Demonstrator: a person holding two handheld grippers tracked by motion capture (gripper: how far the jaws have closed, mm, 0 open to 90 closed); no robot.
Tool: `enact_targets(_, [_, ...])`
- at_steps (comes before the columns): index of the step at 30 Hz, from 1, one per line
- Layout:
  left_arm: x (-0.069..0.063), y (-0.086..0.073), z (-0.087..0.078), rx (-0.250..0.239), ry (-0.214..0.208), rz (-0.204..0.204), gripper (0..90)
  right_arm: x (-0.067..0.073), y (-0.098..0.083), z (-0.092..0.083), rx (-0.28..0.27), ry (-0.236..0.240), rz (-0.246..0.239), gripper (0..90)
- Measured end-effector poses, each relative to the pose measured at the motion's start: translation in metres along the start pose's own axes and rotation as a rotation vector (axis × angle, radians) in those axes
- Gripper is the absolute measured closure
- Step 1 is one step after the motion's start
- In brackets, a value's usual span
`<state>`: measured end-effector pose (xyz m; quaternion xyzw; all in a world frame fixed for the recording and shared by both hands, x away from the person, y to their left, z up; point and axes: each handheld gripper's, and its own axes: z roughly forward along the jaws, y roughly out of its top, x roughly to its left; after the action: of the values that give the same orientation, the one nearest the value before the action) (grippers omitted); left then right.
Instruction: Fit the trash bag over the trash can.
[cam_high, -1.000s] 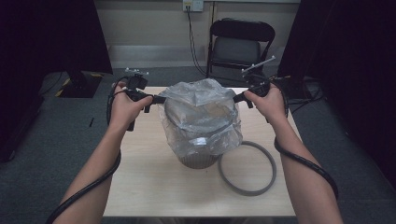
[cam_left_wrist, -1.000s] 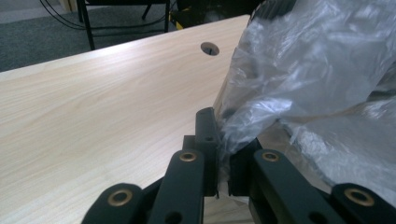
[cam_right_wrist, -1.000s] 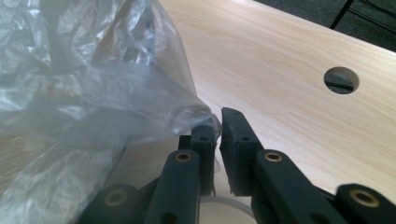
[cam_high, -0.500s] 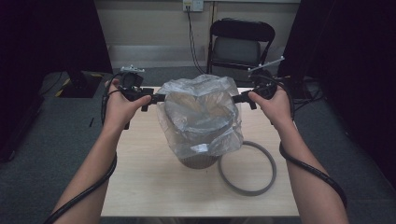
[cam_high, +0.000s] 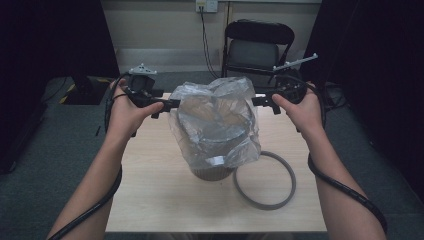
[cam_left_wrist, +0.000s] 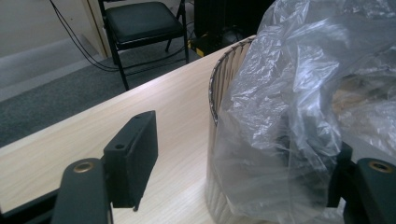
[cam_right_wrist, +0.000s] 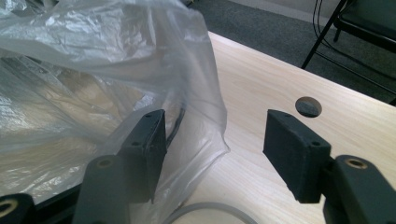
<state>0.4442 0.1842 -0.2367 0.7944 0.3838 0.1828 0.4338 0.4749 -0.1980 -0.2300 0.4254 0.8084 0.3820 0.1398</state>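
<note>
I am holding both grippers at the top of the clear plastic bag (cam_high: 215, 125), which is draped over the round bin (cam_high: 212, 167) standing mid-table; the bin is my landmark here. The left gripper (cam_high: 167, 106) is hanging just off the bin's left side at the level of the bag's crown, and the right gripper (cam_high: 261, 102) is sitting just off its right side at the same level. Both sets of jaws have just been opening. In the left gripper view the jaws are standing apart, the near one clear over the wooden table (cam_left_wrist: 93, 126) while bag film is bunching against the far one; I am judging nothing pinched. In the right gripper view the jaws are likewise standing wide, with the bag's edge lying loose against the inner pad (cam_right_wrist: 148, 140) and bare table between the two pads.

The bag is covering the bin's mouth and falling down its wall most of the way toward the base, bulging high and crumpled above the rim. The grey ring (cam_high: 265, 181) is lying flat on the table just to the right of the bin's base, touching or nearly touching it, not yet fitted.

As I am reading it, the draping is done and the release is under way. Left to do, by my judgement: pressing the bag down into the bin, smoothing the film round the rim, and seating the ring over it.
</note>
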Motion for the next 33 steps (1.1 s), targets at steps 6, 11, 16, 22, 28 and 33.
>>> enact_targets(6, [0.000,-0.002,0.001,0.064,-0.068,0.022,24.7,0.006,0.007,0.005,0.007,0.017,-0.018,39.7])
enact_targets(11, [0.001,0.001,0.001,0.049,-0.099,0.029,21.5,0.013,0.015,0.012,0.012,0.027,-0.036,46.4])
enact_targets(16, [0.007,0.006,-0.003,-0.017,-0.114,0.012,23.7,0.013,0.022,0.015,0.016,0.039,-0.044,57.9])
enact_targets(22, [0.016,0.007,0.000,-0.086,-0.143,-0.047,44.7,0.010,0.027,0.020,0.025,0.036,-0.044,66.0])
enact_targets(28, [0.024,0.004,0.016,-0.076,-0.150,-0.137,69.6,0.003,0.030,0.030,0.038,0.041,-0.042,76.2])
enact_targets(33, [0.032,0.002,0.032,-0.048,-0.117,-0.145,76.3,-0.004,0.031,0.041,0.047,0.034,-0.038,82.8])
